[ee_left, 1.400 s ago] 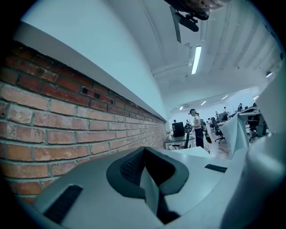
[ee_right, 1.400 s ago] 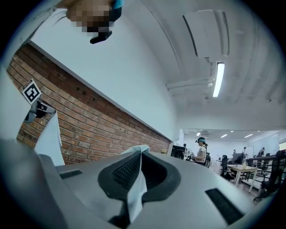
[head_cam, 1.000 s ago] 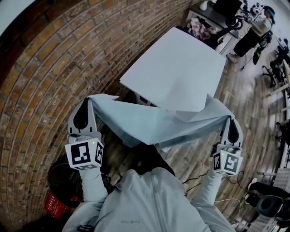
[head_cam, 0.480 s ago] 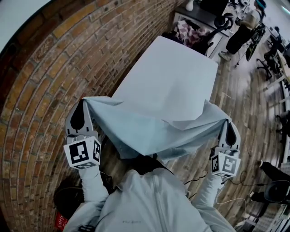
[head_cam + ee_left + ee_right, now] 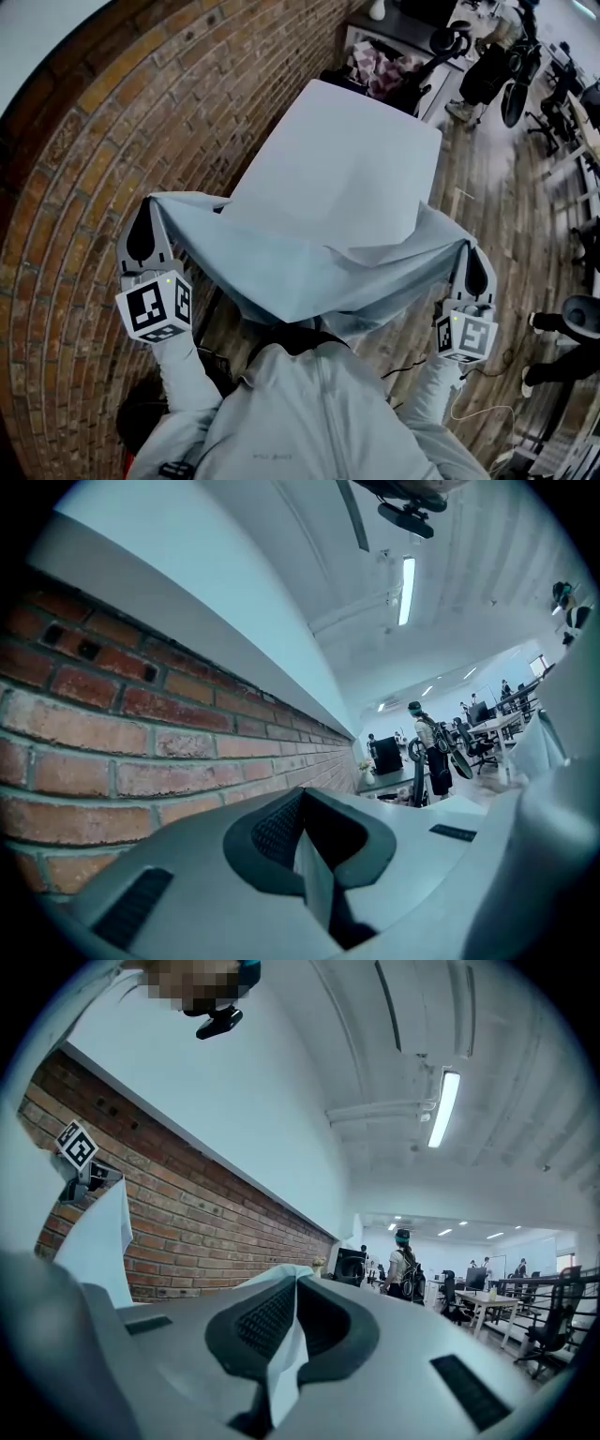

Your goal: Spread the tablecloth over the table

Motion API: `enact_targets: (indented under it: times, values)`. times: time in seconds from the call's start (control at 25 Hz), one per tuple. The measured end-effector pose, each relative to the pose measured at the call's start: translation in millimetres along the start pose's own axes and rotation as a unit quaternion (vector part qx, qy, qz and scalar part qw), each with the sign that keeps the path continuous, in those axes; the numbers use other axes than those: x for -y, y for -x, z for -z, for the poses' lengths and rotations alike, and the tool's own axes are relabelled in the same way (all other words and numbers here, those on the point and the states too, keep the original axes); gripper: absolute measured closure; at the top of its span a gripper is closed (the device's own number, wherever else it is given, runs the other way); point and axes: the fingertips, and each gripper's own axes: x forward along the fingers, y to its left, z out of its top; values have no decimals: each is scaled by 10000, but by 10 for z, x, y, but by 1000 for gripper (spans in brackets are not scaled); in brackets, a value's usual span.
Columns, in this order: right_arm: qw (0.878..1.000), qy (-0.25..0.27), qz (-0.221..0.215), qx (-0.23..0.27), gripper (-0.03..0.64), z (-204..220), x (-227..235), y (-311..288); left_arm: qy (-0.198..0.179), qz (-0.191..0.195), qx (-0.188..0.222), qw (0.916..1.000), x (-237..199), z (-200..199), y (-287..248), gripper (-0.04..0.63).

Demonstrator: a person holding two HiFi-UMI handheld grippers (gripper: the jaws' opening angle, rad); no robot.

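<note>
A pale blue tablecloth (image 5: 281, 272) hangs stretched between my two grippers, sagging in the middle in front of my chest. Its far flap lies folded over the near edge of the white table (image 5: 347, 159). My left gripper (image 5: 148, 217) is shut on the cloth's left corner, close to the brick wall. My right gripper (image 5: 471, 251) is shut on the right corner. In the left gripper view a thin strip of cloth (image 5: 314, 883) sits pinched between the jaws of the left gripper (image 5: 305, 803). In the right gripper view the cloth (image 5: 286, 1354) bunches between the jaws of the right gripper (image 5: 295, 1288).
A brick wall (image 5: 66, 187) runs along the table's left side. A dark desk with clutter (image 5: 375, 66) stands past the far end. A person (image 5: 487, 70) and office chairs (image 5: 511, 98) are at the back right. Wooden floor (image 5: 487, 216) lies right of the table.
Both grippers have carried the cloth forward toward the table. The cloth's far flap now lies further over the table's near edge, and the left gripper is a little higher.
</note>
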Motion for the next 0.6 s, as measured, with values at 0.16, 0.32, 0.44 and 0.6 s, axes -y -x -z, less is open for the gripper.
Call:
enact_targets:
  times: [0.16, 0.32, 0.44, 0.6]
  values:
    - [9999, 13, 100, -34, 594, -13, 62, -6, -28, -6, 39, 10000, -18, -50, -94, 572]
    - [9995, -6, 298, -58, 594, -6, 99, -27, -27, 76, 51, 10000, -31, -31, -262, 572]
    - [9988, -4, 475, -95, 594, -11, 99, -60, -2, 173, 27, 9998, -54, 27, -442, 572]
    - [9962, 21, 846, -202, 594, -12, 100, -92, 22, 422, -5, 9991, -65, 119, -785, 572]
